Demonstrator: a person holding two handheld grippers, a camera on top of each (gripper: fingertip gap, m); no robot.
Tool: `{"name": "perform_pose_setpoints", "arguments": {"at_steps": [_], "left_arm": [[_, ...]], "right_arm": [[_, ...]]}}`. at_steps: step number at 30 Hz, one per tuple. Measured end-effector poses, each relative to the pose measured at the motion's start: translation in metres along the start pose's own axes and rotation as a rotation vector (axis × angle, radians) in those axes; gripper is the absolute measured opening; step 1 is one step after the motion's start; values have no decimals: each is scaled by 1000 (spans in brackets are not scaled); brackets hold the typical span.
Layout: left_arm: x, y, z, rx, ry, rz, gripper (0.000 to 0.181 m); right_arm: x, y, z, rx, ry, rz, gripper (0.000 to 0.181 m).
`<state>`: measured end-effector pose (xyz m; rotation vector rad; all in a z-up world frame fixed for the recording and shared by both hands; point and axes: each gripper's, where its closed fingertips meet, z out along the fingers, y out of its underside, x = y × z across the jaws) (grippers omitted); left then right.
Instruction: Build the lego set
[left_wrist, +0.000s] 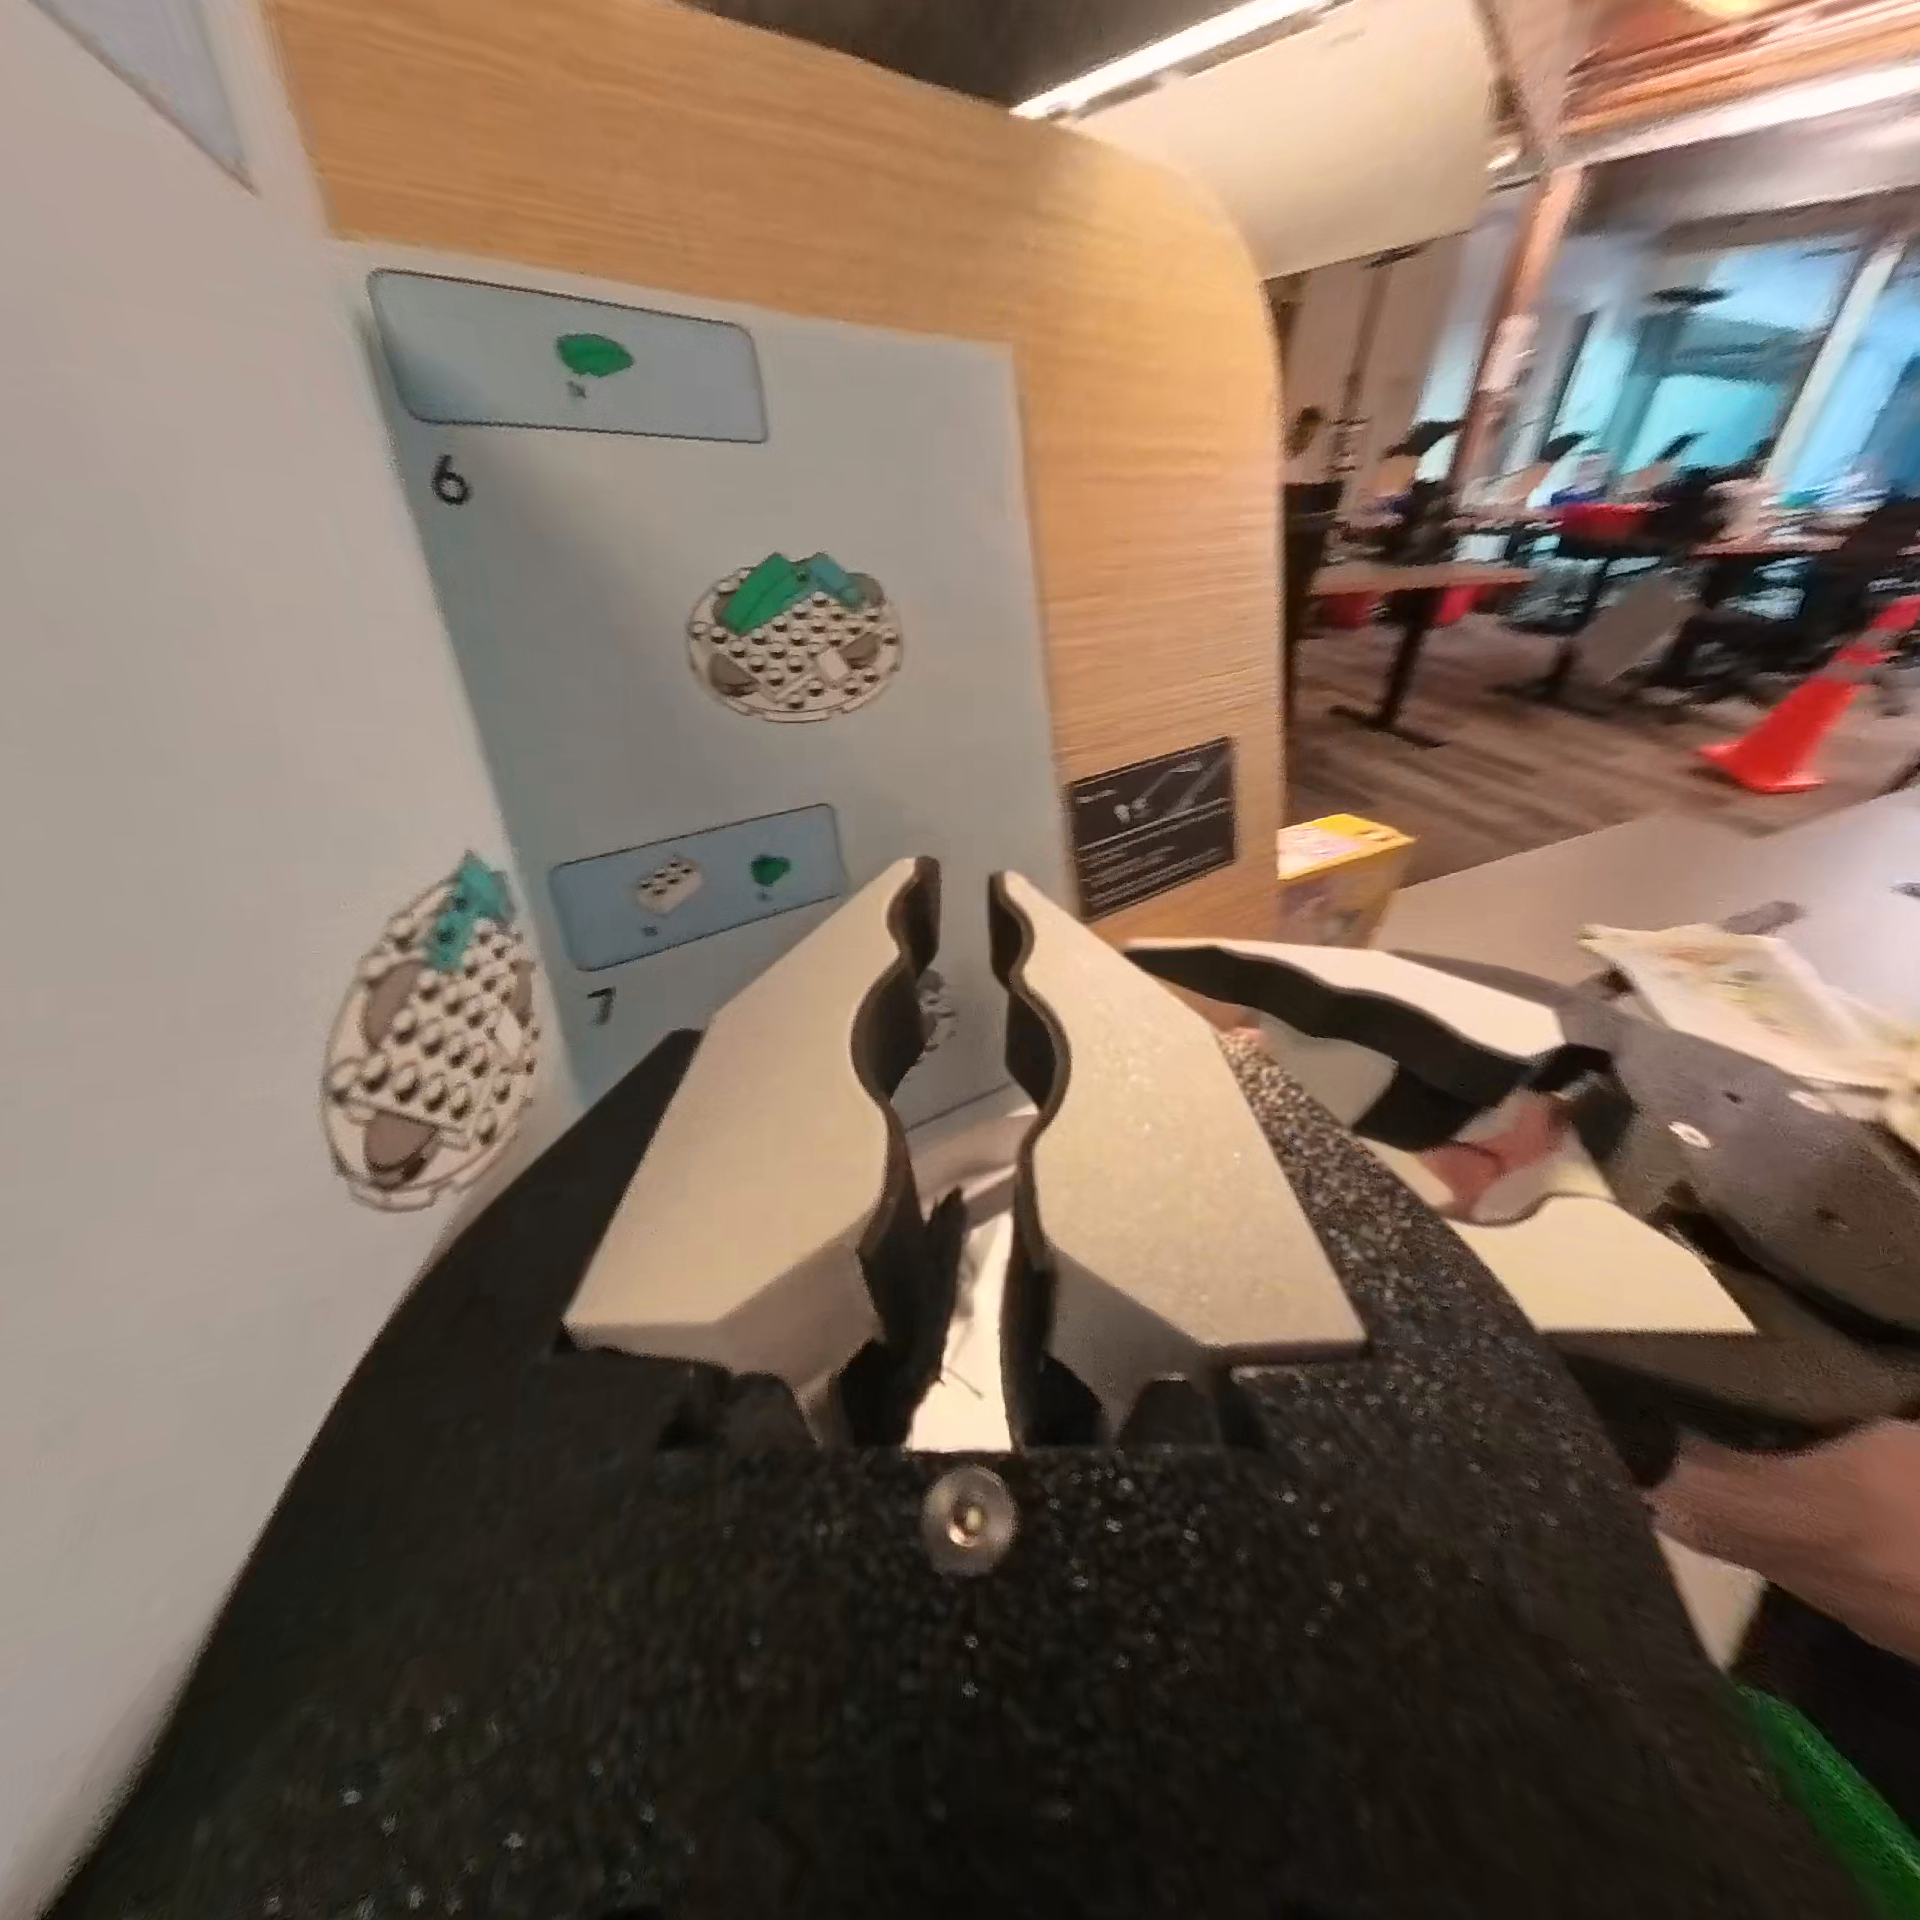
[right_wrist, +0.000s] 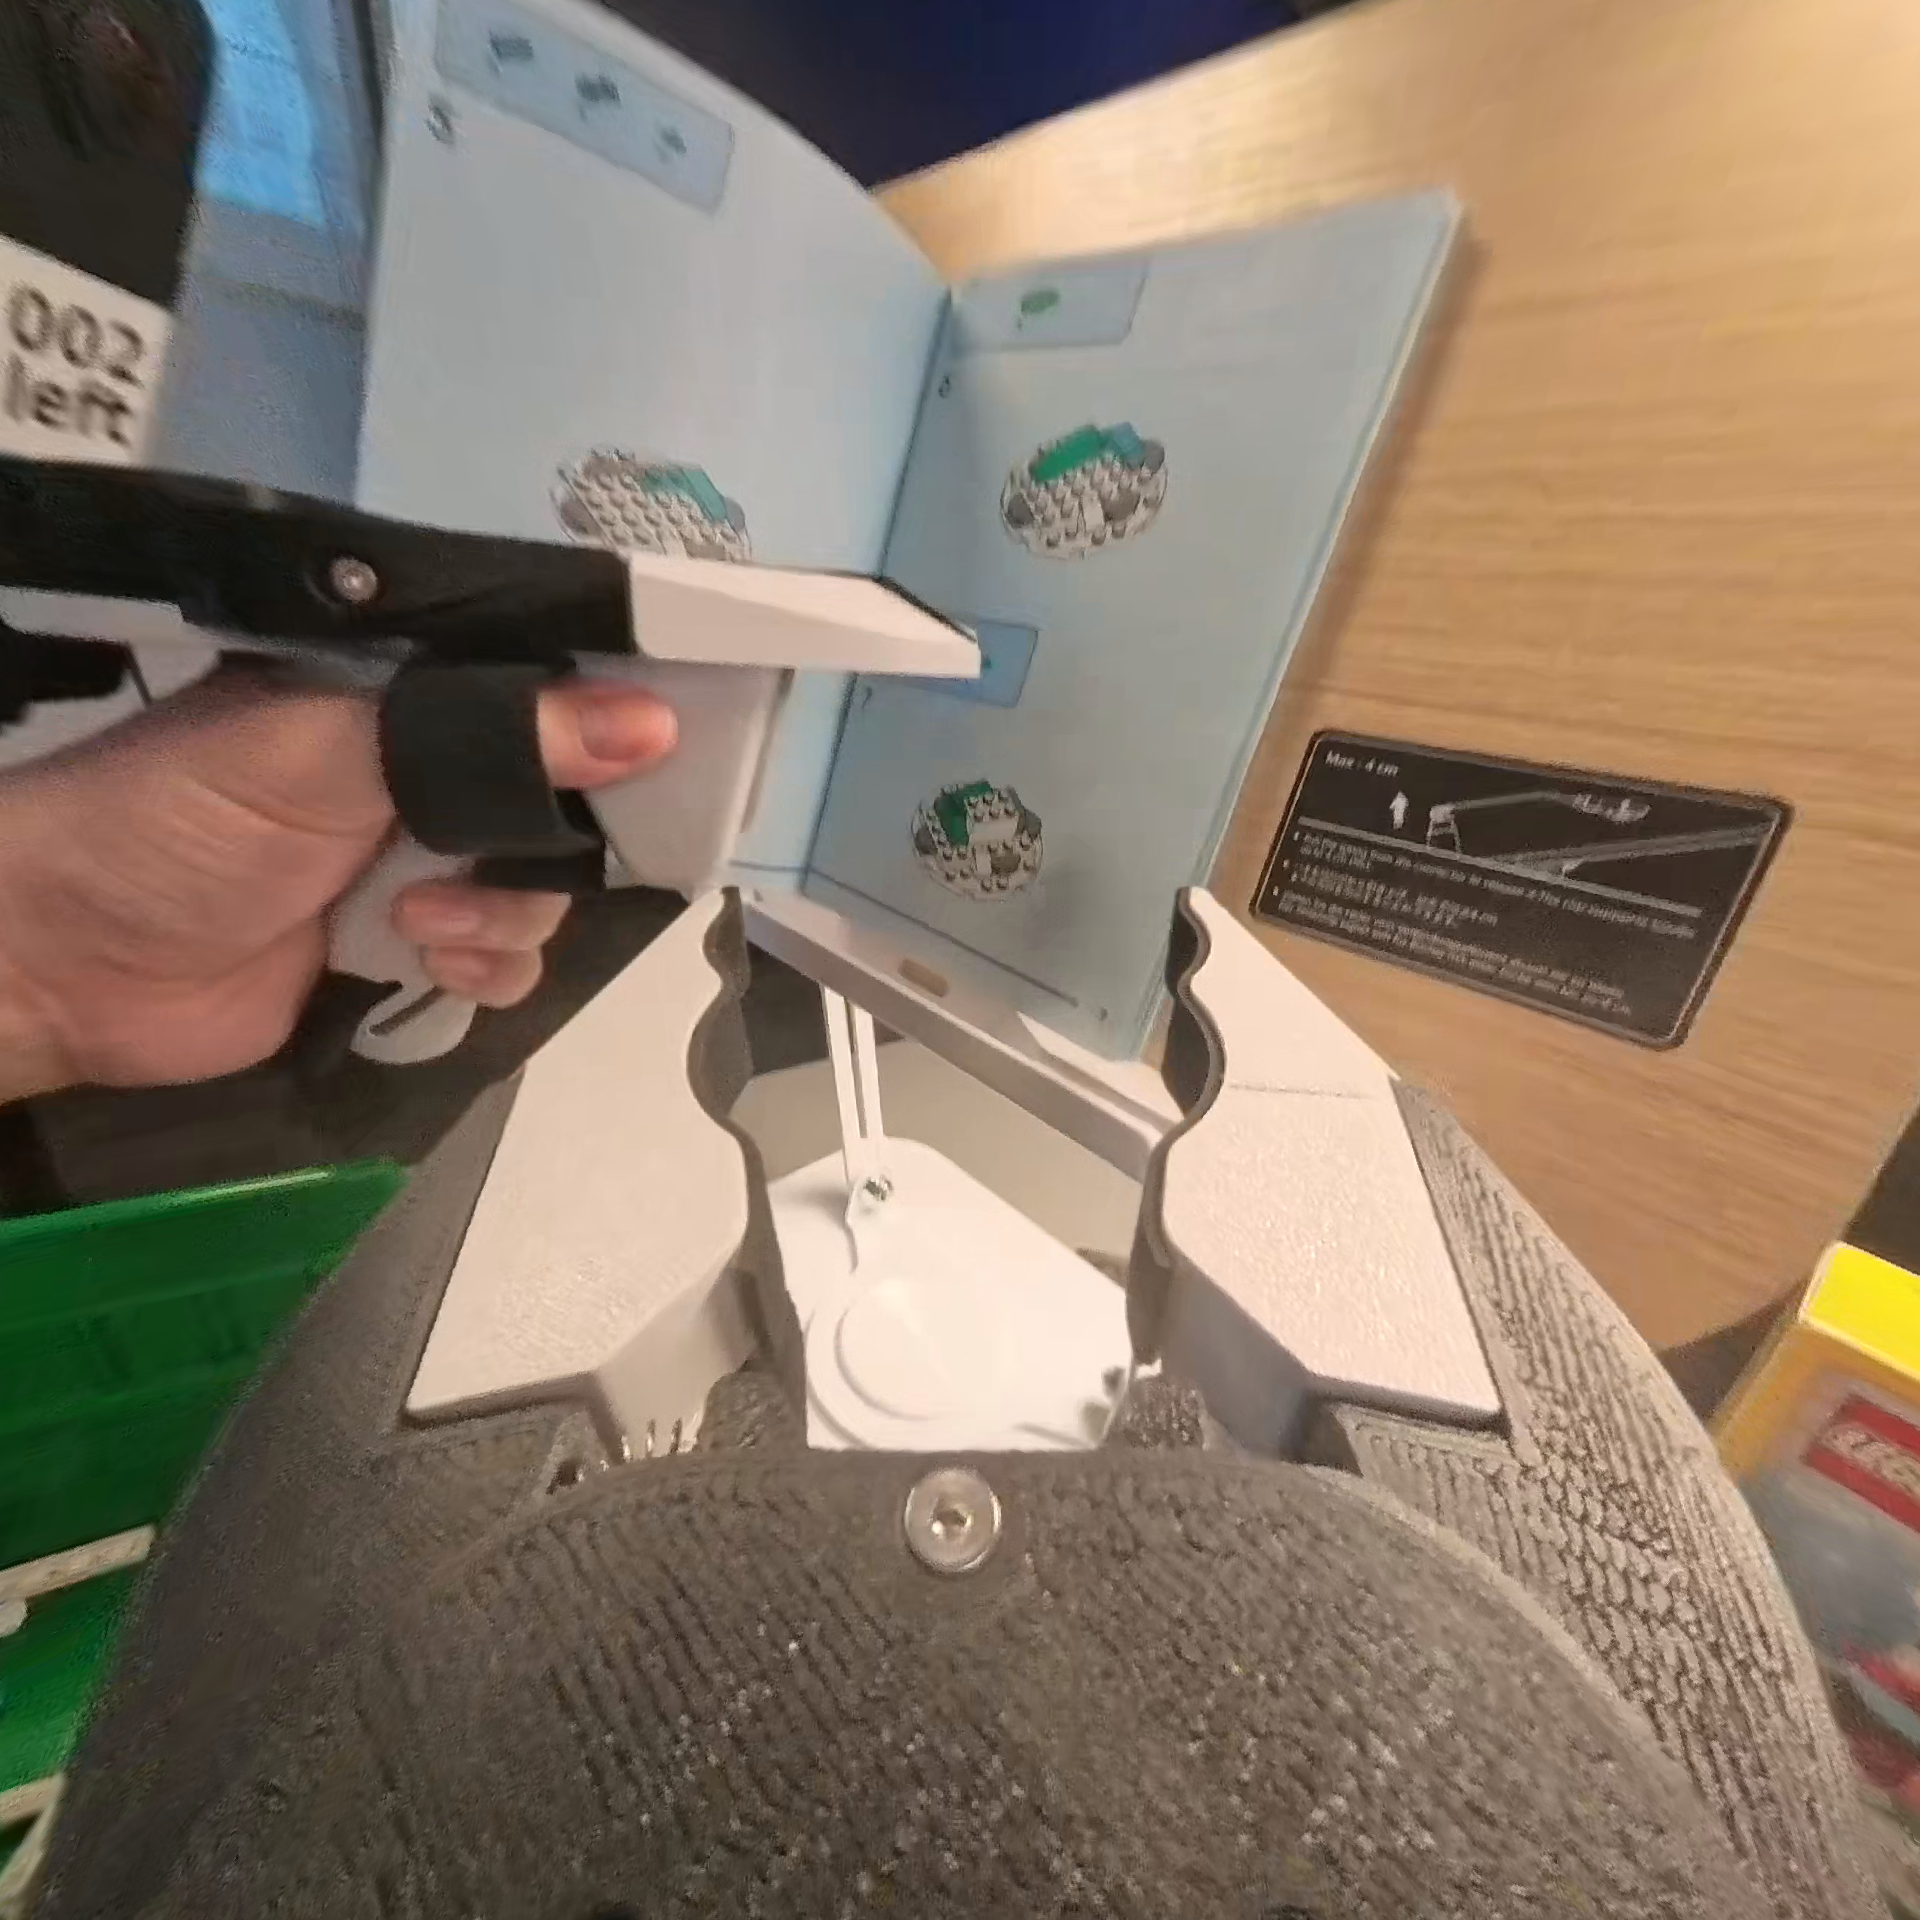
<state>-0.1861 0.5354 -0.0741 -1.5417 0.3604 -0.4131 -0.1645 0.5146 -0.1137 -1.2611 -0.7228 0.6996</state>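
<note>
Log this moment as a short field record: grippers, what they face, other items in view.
left gripper: nearly shut, a narrow gap, nothing held
right gripper: open, empty
facing: instruction booklet, open on a white stand
backdrop: wooden panel with black plate
also: green baseplate lower left, yellow box lower right
bricks held: none

Two claws, one open booklet (right_wrist: 1195, 582), one green baseplate (right_wrist: 156, 1340), one yellow box (right_wrist: 1839, 1455).

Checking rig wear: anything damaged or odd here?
Yes. The left gripper has torn, frayed black padding at the base of its inner finger lining. The right gripper lining looks intact.
</note>
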Motion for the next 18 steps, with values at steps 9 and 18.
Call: {"name": "perform_pose_setpoints", "arguments": {"at_steps": [9, 18], "left_arm": [[-12, -2, -4, 29, -22, -101, 0], [-22, 5, -11, 34, -29, -142, 0]], "right_arm": [[0, 8, 7, -68, -6, 37, 82], [4, 9, 14, -130, 40, 26, 78]]}}
